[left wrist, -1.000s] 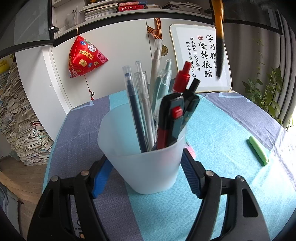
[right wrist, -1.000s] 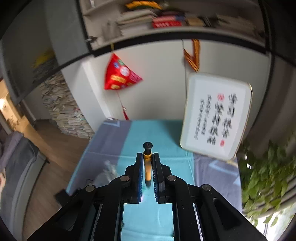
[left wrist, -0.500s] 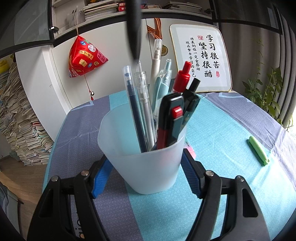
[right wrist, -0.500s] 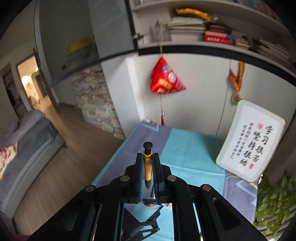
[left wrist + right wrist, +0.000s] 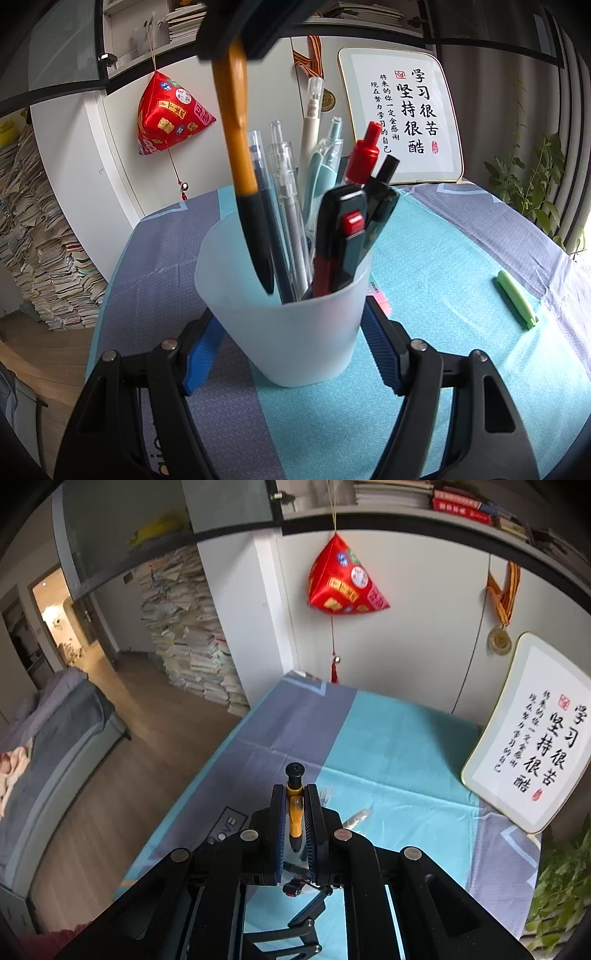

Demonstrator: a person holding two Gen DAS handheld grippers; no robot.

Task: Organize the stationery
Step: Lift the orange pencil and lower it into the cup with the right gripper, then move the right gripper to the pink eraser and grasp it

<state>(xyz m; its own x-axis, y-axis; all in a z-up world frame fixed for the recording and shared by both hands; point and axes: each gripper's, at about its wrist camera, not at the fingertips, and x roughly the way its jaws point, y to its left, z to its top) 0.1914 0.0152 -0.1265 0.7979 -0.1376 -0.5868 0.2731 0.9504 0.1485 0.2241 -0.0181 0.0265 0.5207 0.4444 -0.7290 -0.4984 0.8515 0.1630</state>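
nearly done: left gripper [image 5: 291,354] jaws hug the cup [image 5: 284,317] of pens; right gripper [image 5: 294,812] jaws pinch the orange pen [image 5: 240,162], its tip inside the rim. green pen [image 5: 515,299] waits on the desk [image 5: 443,258] at three o'clock.

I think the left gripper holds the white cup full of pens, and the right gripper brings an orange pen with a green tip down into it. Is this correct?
Not quite: the tip of the orange pen is black, as the left wrist view shows. The rest holds: the left gripper holds the white cup, and the right gripper grips the pen.
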